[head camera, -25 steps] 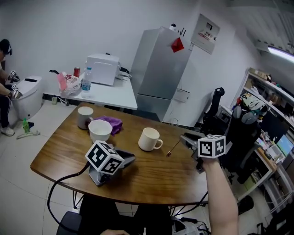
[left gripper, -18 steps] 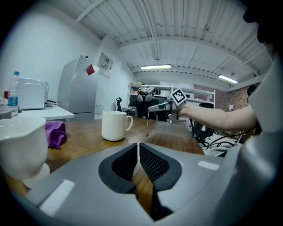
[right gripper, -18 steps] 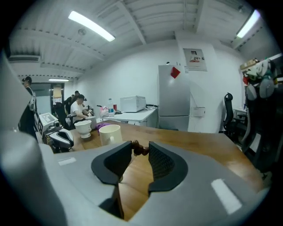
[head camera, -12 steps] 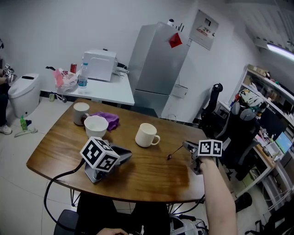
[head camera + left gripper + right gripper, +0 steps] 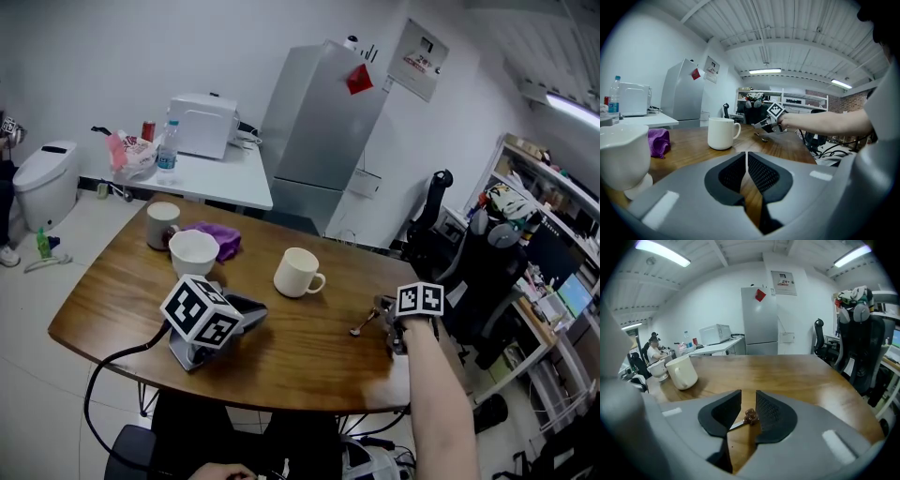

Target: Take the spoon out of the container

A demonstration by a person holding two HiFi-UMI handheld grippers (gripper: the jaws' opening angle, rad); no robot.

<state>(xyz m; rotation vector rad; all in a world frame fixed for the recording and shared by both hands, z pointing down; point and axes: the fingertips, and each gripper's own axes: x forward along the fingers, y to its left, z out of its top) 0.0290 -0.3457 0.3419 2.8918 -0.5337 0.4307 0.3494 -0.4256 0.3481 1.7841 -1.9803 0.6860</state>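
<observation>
Item one, spoon [image 5: 748, 417]: one only. I am pinching it in my right gripper [image 5: 748, 395]. The brown end is sitting against one pad and the shaft is crossing the gap to the other jaw. These jaws have just been closing, with the spoon between them. In the head view the spoon [image 5: 361, 325] is sticking out from the right gripper [image 5: 381, 310] toward the mug, with its bowl end low at the table [image 5: 112, 309]. I cannot tell whether the bowl end is touching the wood. The spoon is lying well apart from the mug [image 5: 296, 273], outside it.

Item two, drinking vessels: I am counting three on the table. They are the mug near the middle, a white cup [image 5: 193, 253] to its left, and a far cup [image 5: 161, 223] beyond that.

Item three, cloth [image 5: 217, 240]: one, purple, lying just beside the white cup.

Item four, grippers: two. My left gripper [image 5: 251, 312] is resting on the table near the white cup, its jaws pressed together with nothing between them.
</observation>
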